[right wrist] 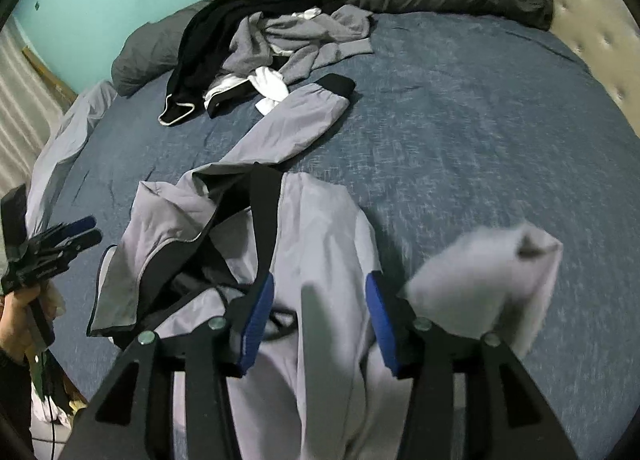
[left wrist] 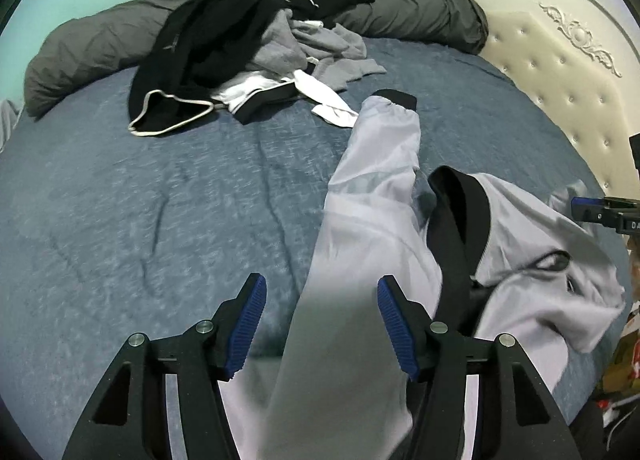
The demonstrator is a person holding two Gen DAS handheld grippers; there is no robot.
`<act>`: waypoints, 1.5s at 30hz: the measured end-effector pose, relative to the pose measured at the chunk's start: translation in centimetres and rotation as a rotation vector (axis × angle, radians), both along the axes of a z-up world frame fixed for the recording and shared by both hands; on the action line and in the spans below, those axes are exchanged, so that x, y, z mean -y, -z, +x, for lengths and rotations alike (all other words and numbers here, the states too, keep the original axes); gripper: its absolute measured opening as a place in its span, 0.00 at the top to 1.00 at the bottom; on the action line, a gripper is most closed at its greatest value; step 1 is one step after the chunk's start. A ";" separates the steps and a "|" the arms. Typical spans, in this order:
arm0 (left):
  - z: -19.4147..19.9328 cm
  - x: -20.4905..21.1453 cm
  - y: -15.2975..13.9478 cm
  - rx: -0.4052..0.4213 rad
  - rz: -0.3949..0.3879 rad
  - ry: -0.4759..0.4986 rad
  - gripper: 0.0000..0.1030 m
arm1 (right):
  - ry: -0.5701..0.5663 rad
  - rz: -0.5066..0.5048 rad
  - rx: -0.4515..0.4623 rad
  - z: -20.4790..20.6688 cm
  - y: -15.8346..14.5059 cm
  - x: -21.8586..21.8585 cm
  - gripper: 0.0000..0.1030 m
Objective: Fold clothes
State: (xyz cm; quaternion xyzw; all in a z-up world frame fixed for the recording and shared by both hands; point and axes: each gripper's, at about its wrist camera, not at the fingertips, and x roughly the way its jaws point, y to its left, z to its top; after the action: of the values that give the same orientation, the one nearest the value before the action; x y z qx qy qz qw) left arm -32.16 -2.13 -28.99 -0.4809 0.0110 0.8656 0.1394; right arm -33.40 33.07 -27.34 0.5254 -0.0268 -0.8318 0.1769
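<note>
Left wrist: smooth grey trousers [left wrist: 372, 188], black waistband [left wrist: 460, 220], heathered blue bedspread [left wrist: 160, 200].

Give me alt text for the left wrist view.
The left tool, jaws open, straddles a light grey jacket with black trim spread on a blue bedspread. A heap of black, grey and white clothes lies beyond, before a rolled dark grey duvet.

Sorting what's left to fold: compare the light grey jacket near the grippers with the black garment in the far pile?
The light grey jacket lies alone, one sleeve stretched out; the black garment is bunched among other clothes. The jacket is pale with black trim; the black garment is dark with white edging. Both lie unfolded on the blue bedspread.
</note>
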 end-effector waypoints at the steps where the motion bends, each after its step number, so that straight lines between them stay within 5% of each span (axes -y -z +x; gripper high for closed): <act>1: -0.6 -0.4 0.3 0.004 -0.005 0.004 0.40 | -0.006 0.004 0.005 -0.6 0.3 0.2 0.53; 26: -4.9 -2.1 4.1 0.100 0.020 0.074 0.37 | -0.092 0.213 0.212 -9.9 8.0 5.1 0.53; 28: -4.9 -2.2 4.4 0.102 0.023 0.079 0.43 | -0.095 0.236 0.224 -10.5 8.4 5.4 0.53; 33: -4.8 -2.8 5.0 0.092 0.004 0.107 0.82 | -0.078 0.248 0.275 -11.1 10.8 5.3 0.55; 37: -4.2 -2.8 4.5 0.055 -0.002 0.106 0.93 | -0.081 0.217 0.245 -10.6 11.4 4.7 0.93; 45: -2.7 -2.4 1.2 -0.025 0.002 0.091 0.97 | -0.054 0.189 0.102 -9.0 7.8 3.2 0.99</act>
State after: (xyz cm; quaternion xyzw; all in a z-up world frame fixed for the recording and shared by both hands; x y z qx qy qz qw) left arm -34.87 0.25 -30.17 -0.4691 0.0336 0.8642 0.1788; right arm -42.36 29.91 -35.12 0.5821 0.0571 -0.7977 0.1473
